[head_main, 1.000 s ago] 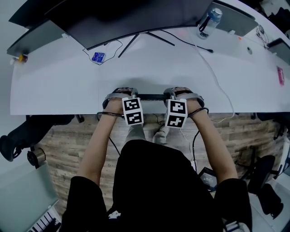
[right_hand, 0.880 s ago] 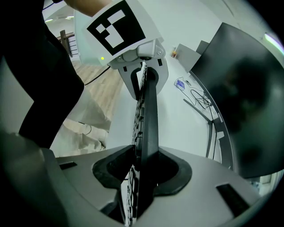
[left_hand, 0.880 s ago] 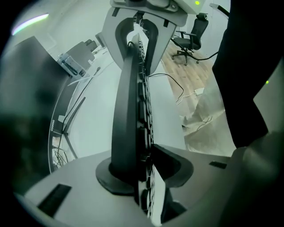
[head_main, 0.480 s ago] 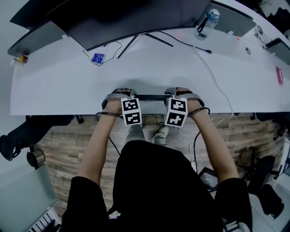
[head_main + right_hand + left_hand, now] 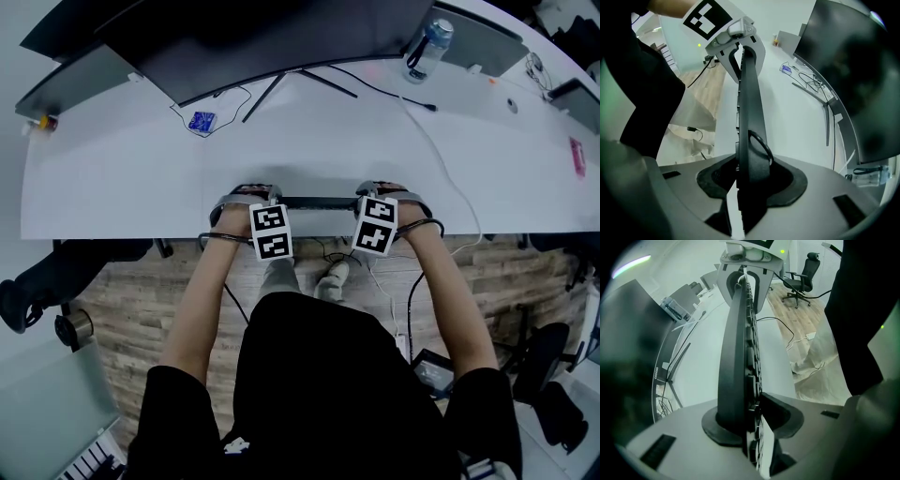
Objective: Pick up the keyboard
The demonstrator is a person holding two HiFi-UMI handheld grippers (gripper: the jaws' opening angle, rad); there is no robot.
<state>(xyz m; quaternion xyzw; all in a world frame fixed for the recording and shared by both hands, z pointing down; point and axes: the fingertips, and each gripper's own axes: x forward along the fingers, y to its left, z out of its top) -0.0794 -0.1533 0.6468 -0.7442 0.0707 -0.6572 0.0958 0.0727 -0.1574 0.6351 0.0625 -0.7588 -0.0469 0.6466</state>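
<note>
Here the left tongs, having just been closing, pinch the keyboard, which is turned on edge over the counter's near rim. The right tongs have just been opening and loosely straddle its other end.

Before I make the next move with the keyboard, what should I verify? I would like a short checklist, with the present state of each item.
1. Left gripper holds the keyboard: ok. Its jaws have just been closing and clamp both faces.
2. Right gripper holds firmly: cannot tell. The keyboard is between its jaws, but they have just been opening.
3. The two holds are spread along the keyboard: ok.
4. Keyboard is lifted free of the desk: cannot tell.
5. White cable and bottle are apart from the keyboard: ok.
</note>
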